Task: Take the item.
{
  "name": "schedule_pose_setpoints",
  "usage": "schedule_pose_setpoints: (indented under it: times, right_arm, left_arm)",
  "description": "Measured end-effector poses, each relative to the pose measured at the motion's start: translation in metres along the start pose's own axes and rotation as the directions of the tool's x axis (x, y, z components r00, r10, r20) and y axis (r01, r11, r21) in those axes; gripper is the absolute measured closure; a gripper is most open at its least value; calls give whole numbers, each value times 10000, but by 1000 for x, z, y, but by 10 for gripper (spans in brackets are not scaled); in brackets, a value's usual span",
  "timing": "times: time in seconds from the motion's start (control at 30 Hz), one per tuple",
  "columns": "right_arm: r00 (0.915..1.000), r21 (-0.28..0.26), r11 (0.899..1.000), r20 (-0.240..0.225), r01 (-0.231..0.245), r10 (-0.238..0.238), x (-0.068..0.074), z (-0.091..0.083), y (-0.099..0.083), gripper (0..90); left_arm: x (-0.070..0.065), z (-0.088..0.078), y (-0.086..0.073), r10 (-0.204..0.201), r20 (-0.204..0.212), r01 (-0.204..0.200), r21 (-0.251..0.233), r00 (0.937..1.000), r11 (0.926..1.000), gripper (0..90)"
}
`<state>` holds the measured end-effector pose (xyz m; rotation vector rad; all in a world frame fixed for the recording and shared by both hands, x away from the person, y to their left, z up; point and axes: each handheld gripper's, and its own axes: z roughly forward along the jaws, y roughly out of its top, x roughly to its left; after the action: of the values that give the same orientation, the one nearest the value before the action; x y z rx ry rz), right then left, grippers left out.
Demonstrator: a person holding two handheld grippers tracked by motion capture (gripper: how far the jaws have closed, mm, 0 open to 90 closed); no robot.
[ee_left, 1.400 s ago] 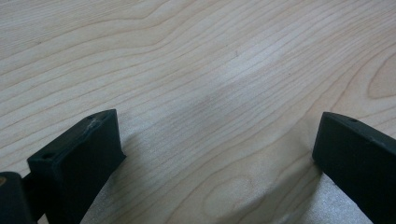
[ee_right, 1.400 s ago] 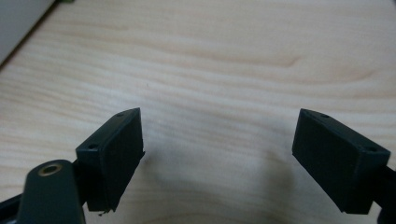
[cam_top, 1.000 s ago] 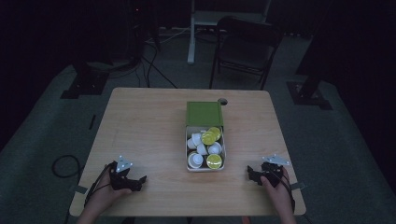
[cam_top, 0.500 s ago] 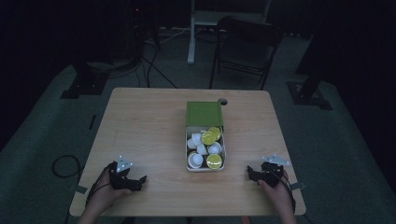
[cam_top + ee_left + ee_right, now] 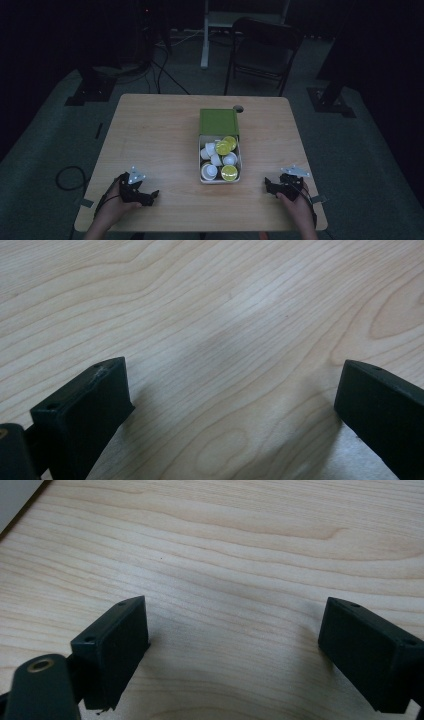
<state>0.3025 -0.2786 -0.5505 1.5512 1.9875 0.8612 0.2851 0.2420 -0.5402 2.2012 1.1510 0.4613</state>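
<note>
Pale wood grain ran across the tabletop [image 5: 160, 140], which stood in a dim room on grey carpet. Nearest the person, at the front edge, both hands rested on the wood, each holding a tool. The left tool [image 5: 150, 196] lay near the front left corner, a grey three-cornered plate on top, and its jaws stood spread wide with bare wood between them, as the left gripper view showed [image 5: 230, 405]. The right tool [image 5: 269, 186] lay near the front right corner, its jaws likewise spread wide over bare wood in the right gripper view [image 5: 235, 645], gripping nothing. Both tools pointed inward toward the middle of the tabletop.

Between them and a little farther back sat a white tray [image 5: 201, 172] packed with small cups [image 5: 212, 170], some white and some with yellow-green tops. The tray was well apart from either tool. Touching its far end lay a green box [image 5: 218, 121]. Just beyond that box, a small round hole [image 5: 238, 108] showed in the wood near the far edge.

Farther off, past the tabletop, a dark folding chair [image 5: 262, 55] stood on the carpet, with cables [image 5: 167, 75] trailing to its left.
</note>
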Motion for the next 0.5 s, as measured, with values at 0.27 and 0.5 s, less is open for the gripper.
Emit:
schedule_pose_setpoints:
  times: [0.27,0.5]
  right_arm:
    - [10000,-2,10000,0,4,-4,0,0,0,120]
    - [10000,-1,10000,4,10,-10,0,0,0,120]
  left_arm:
    - [-4,-8,10,229,169,-225,-216,9996,9995,18]
    - [-9,-14,23,536,369,-523,-374,9979,9979,18]
